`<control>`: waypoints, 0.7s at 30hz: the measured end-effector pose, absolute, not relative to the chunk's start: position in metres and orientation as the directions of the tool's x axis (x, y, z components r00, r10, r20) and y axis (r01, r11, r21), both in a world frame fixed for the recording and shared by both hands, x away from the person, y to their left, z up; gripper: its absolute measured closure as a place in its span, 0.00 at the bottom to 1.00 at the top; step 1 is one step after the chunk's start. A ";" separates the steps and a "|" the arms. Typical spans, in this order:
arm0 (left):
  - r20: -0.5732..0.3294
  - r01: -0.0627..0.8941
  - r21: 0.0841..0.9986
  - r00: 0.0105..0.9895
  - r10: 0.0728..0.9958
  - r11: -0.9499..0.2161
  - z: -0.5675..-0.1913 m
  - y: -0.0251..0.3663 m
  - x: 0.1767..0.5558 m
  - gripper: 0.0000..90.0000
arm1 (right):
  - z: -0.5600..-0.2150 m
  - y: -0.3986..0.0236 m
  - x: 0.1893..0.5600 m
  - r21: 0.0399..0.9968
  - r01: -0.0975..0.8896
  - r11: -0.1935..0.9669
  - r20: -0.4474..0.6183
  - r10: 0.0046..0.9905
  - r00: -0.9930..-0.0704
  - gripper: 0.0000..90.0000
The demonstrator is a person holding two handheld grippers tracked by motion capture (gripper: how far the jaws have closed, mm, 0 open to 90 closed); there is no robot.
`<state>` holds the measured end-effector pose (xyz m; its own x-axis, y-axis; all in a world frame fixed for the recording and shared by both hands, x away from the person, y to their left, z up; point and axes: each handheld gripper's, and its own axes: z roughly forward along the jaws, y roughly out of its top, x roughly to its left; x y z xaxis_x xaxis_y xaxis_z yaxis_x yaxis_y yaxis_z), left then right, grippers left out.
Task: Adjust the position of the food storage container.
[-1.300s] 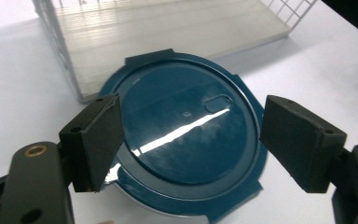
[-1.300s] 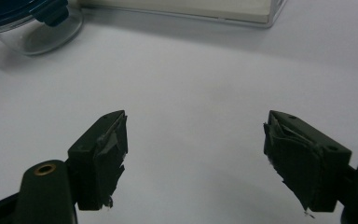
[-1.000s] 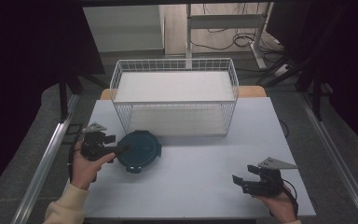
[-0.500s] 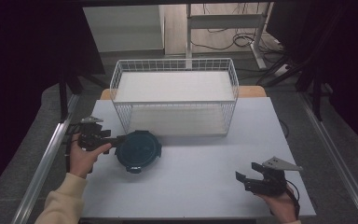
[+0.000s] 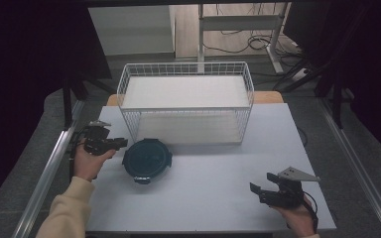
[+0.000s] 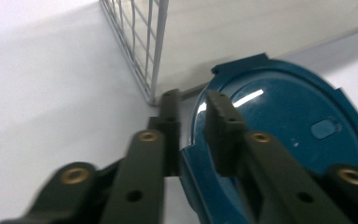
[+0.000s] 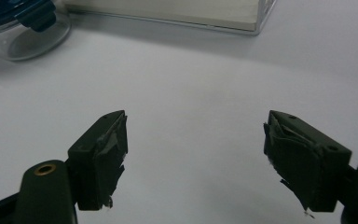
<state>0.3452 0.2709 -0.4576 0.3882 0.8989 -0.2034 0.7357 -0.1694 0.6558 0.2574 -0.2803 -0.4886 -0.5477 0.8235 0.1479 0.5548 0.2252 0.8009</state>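
Note:
A round clear container with a dark teal lid [image 5: 147, 159] stands on the white table, in front of the wire basket's left corner. My left gripper [image 5: 121, 143] lies level at its left edge. In the left gripper view the jaws [image 6: 193, 100] have just been closing; they stand narrow, with the lid's rim [image 6: 284, 116] pinched between them, one jaw outside and one on top. My right gripper [image 5: 254, 191] rests near the front right of the table. Its jaws [image 7: 196, 140] are open over bare tabletop. The container [image 7: 23, 28] shows far off in the right gripper view.
A white wire basket [image 5: 183, 110] with a pale flat bottom stands at the back middle of the table [image 5: 218, 173]; its corner [image 6: 140, 42] is close beside the left jaws. Metal rails run along both table sides.
My left hand has moved right, up to the container, and its jaws have gone from wide to narrow at the lid's rim. The right gripper has stayed put.

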 end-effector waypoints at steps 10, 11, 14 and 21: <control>-0.218 0.762 0.617 0.404 0.888 -0.195 -0.471 0.265 0.355 1.00 | -0.488 -0.282 0.258 0.807 0.541 0.237 0.104 0.844 -0.525 0.24; -0.224 0.761 0.622 0.400 0.889 -0.186 -0.472 0.264 0.357 1.00 | -0.488 -0.282 0.258 0.806 0.541 0.238 0.103 0.844 -0.526 0.24; -0.235 0.761 0.624 0.401 0.886 -0.179 -0.472 0.262 0.358 1.00 | -0.489 -0.282 0.258 0.805 0.540 0.244 0.098 0.844 -0.528 0.24; -0.190 0.750 0.637 0.379 0.906 -0.180 -0.472 0.255 0.360 1.00 | -0.489 -0.282 0.258 0.805 0.537 0.254 0.092 0.840 -0.534 0.24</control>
<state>0.3602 0.2554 -0.4725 0.3787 0.9057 -0.1905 0.7500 -0.1797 0.6366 0.2577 -0.2815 -0.4888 -0.5341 0.8404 0.0916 0.5369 0.2536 0.8046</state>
